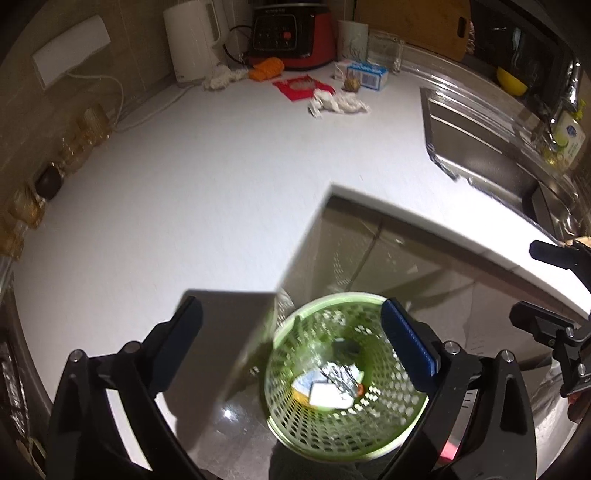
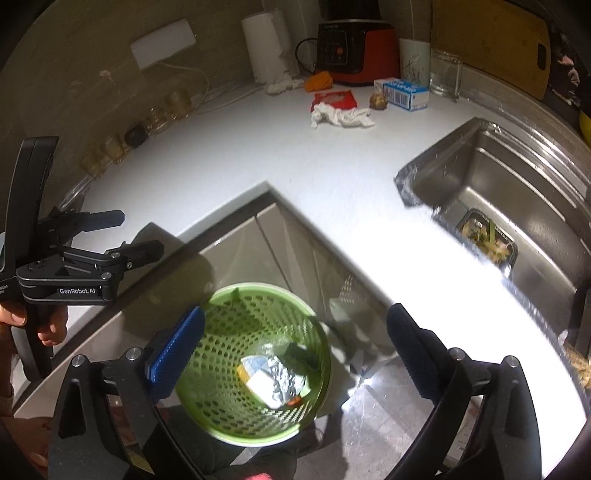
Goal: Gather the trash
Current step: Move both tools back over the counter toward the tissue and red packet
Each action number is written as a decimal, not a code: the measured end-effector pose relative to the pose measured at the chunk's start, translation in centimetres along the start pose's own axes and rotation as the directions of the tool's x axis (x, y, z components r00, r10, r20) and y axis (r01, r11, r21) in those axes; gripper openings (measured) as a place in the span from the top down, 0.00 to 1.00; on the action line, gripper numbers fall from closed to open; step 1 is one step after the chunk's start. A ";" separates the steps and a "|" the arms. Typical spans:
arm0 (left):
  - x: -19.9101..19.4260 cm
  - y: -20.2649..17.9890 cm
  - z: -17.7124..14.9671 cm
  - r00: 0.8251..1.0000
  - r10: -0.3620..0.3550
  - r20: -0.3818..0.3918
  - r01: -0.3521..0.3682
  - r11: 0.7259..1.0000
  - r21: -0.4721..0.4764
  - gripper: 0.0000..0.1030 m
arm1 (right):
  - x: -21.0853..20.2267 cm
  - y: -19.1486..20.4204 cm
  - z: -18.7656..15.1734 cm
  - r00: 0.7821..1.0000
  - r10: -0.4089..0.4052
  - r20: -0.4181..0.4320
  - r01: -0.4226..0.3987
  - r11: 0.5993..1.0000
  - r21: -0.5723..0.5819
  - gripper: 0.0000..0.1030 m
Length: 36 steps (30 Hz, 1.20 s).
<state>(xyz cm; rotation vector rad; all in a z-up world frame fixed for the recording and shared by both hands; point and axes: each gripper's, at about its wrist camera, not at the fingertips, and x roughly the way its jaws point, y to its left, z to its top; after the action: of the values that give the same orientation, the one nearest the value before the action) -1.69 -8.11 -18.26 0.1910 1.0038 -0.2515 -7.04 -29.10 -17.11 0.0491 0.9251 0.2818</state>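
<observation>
A green perforated trash basket (image 1: 295, 406) (image 2: 221, 350) stands on the floor under the counter's inner corner. A carton and crumpled foil (image 1: 332, 384) (image 2: 273, 376) lie in its bottom. My left gripper (image 1: 291, 314) (image 2: 140, 232) hangs open above it with nothing between the fingers. My right gripper (image 2: 295, 317) (image 1: 532, 284) is also open and empty over the basket. Far back on the white counter lie a crumpled white tissue (image 1: 340, 101) (image 2: 341, 116), a red wrapper (image 1: 301, 86) (image 2: 334, 99), a blue-and-white carton (image 1: 369, 74) (image 2: 404, 94), a brown lump (image 1: 351, 84) and an orange piece (image 1: 266, 68).
A steel sink (image 2: 517, 177) at right holds a black food tray (image 2: 487, 240). A white kettle (image 1: 192, 37), red cooker (image 1: 291, 33), mug, glass jar (image 2: 445, 74) and wooden cutting board (image 2: 487, 40) line the back wall. Small glasses (image 1: 85, 133) stand along the left wall.
</observation>
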 end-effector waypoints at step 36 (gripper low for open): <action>26.6 16.6 36.6 0.985 -0.042 0.167 0.034 0.998 0.048 0.08 | 27.3 -6.1 33.3 0.971 -0.205 -0.124 0.219 0.970 0.104 0.02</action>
<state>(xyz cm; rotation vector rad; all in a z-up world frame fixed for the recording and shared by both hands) 46.31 -5.42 -21.00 0.1889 0.8355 -0.3200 36.22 -25.20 -19.31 0.0415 1.0498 0.0313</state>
